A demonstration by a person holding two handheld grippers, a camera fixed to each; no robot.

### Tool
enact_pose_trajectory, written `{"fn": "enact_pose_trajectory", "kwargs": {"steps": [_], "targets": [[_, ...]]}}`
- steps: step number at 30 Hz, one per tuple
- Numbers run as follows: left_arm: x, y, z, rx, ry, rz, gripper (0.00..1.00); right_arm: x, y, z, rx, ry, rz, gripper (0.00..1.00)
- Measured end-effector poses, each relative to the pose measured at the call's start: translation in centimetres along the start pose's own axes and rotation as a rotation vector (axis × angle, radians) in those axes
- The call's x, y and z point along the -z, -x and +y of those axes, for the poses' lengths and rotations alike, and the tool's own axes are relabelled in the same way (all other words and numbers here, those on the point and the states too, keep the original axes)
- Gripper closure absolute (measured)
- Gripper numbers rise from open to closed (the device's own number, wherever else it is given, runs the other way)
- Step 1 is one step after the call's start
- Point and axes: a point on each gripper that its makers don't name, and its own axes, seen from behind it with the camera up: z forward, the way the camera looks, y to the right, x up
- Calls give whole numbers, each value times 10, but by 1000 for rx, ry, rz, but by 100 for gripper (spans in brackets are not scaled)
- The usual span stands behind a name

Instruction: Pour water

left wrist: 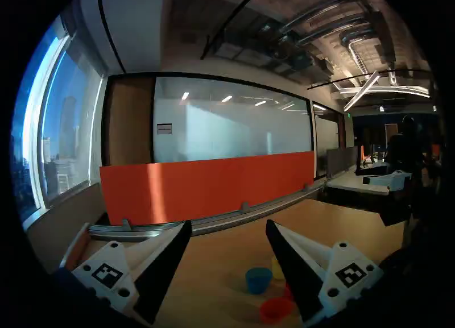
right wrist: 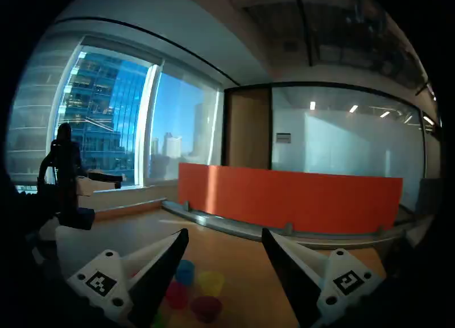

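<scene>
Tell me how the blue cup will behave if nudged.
The small blue plastic cup is probably light, so it should slide easily on the smooth wooden table. Standing upright, wider at the rim, it may tip if pushed high.

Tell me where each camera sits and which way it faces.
Left gripper view: rides the left gripper, fingers open, facing across the table to the orange partition.
Right gripper view: rides the right gripper, fingers open, facing that partition, with windows to its left.
Shared: table, partition, and the cups.
</scene>
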Motion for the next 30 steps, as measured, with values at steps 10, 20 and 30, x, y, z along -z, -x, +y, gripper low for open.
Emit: {"fn": "enact_pose_trajectory", "kwargs": {"steps": [10,20,30], "targets": [[1,-4,11,-3,86,-1,3,-4,-3,-35,19,-138,-19,1],[2,17,15,5,145,-68,3,-2,12,-62,34,-265,-82,1],[2,36,22,5,191,-118,3,8,32,-79,80,-354,-147,1]]}}
